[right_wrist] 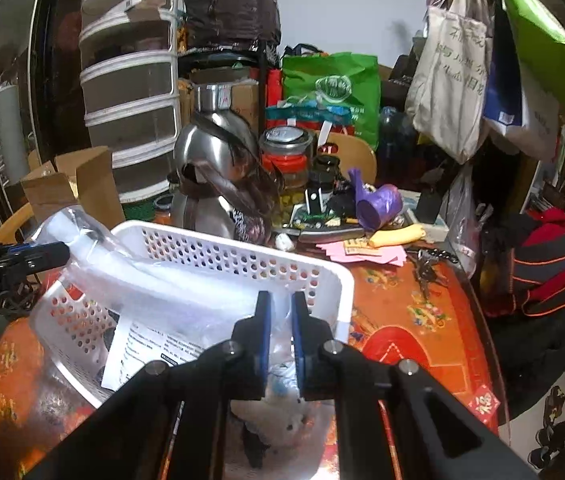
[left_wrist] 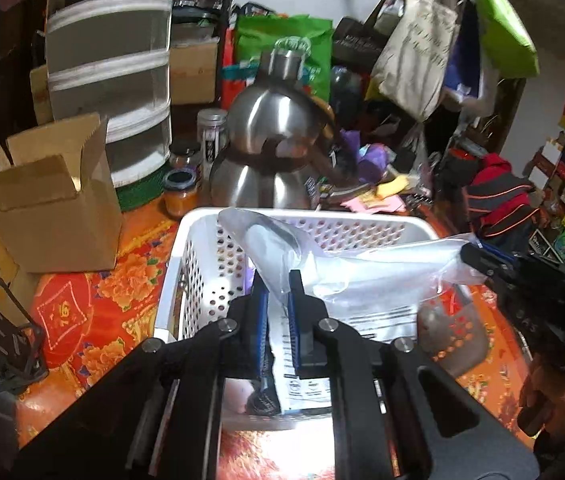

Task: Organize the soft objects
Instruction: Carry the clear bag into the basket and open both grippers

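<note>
A clear plastic packet (left_wrist: 362, 276) with a white printed label hangs over a white perforated basket (left_wrist: 202, 248) on the red floral tablecloth. My left gripper (left_wrist: 278, 284) is shut on one end of the packet. My right gripper (right_wrist: 281, 304) is shut on its other end, above the basket's near right corner (right_wrist: 334, 280). The packet (right_wrist: 170, 280) stretches between both grippers over the basket. The right gripper also shows at the right of the left wrist view (left_wrist: 478, 256). The left gripper shows at the left of the right wrist view (right_wrist: 42, 256).
A steel kettle (left_wrist: 270, 140) stands just behind the basket. An open cardboard box (left_wrist: 50, 196) sits to its left, with stacked drawers (left_wrist: 110, 80) behind. Jars, a purple object (right_wrist: 378, 200), a yellow object, pink papers and keys lie at the right. Bags hang at the right.
</note>
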